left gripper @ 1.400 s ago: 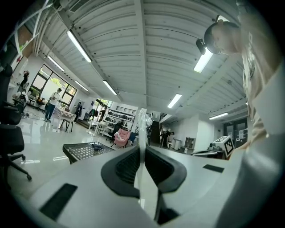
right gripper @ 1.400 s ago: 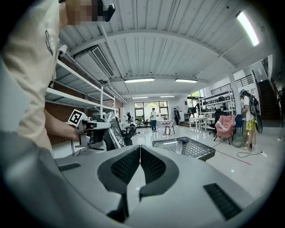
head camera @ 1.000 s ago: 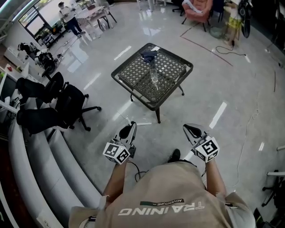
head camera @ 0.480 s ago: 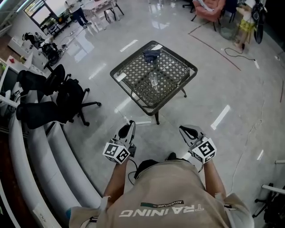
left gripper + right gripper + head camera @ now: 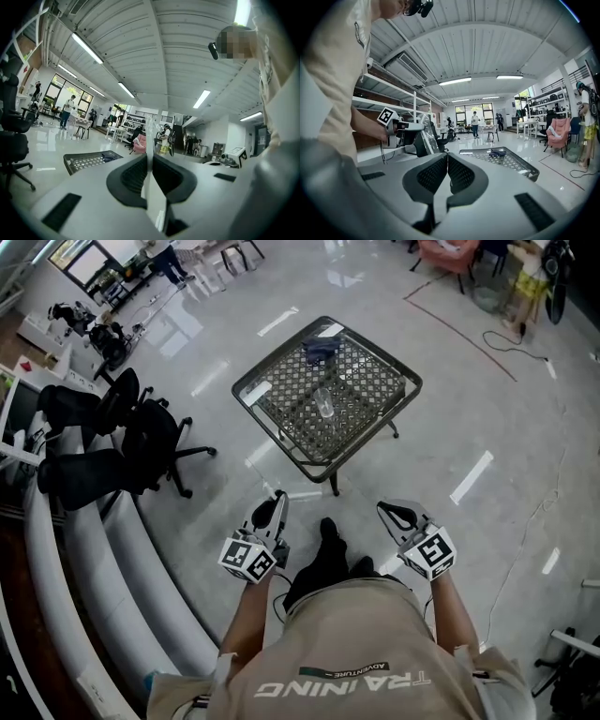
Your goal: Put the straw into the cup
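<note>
**A:** Head view first: where's the clear glass cup [image 5: 324,404]?

**B:** It's on the black metal mesh table [image 5: 361,381], at 12 o'clock and well apart from both grippers.

**A:** And the straw?

**B:** The left gripper [image 5: 273,509] is clamped on the thin clear straw [image 5: 150,136], whose long axis runs out along the jaws. The right gripper [image 5: 397,513] is closed on nothing. Compared with a second ago, a dark shoe [image 5: 325,532] shows between them and the table looks slightly nearer.

I have stepped forward: my leg [image 5: 323,554] now swings out between my left tool [image 5: 272,512] and right tool [image 5: 394,514], where only a shoe tip showed before. The counter [image 5: 281,437] looks slightly nearer and larger. My right tool has drifted a little inward.
</note>
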`<move>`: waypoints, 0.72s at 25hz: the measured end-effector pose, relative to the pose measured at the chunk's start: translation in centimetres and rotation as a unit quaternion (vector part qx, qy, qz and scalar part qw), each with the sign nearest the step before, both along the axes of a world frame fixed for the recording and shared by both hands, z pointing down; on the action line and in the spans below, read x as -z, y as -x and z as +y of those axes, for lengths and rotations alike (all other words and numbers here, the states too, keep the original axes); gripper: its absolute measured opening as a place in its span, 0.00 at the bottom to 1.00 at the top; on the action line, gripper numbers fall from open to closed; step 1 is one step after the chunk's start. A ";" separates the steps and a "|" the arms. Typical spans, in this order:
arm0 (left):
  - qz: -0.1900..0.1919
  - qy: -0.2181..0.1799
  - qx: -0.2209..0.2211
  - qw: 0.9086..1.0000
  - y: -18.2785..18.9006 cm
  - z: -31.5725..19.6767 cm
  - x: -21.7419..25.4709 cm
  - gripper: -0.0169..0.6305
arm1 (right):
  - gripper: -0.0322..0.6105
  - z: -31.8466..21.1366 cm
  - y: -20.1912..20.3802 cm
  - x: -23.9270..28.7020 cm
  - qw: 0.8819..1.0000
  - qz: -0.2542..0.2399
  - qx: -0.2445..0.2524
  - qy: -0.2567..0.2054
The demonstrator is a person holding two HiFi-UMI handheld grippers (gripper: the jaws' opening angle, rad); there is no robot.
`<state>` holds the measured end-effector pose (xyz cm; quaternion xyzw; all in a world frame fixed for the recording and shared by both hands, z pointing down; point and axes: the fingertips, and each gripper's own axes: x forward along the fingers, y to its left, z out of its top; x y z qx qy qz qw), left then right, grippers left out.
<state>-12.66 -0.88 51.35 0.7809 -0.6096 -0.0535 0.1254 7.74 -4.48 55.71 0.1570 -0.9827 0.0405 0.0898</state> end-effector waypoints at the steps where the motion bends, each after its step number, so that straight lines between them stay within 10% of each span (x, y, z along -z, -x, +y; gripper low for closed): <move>1: 0.003 0.002 0.001 1.000 0.1 -0.4 -0.2 0.10 | 0.08 -0.4 0.0 0.1 1.000 0.002 0.000 -0.002; 18: 0.017 -0.006 -0.043 0.999 5.0 -13.8 0.0 0.10 | 0.08 -10.7 3.8 1.8 0.999 0.014 -0.044 -0.015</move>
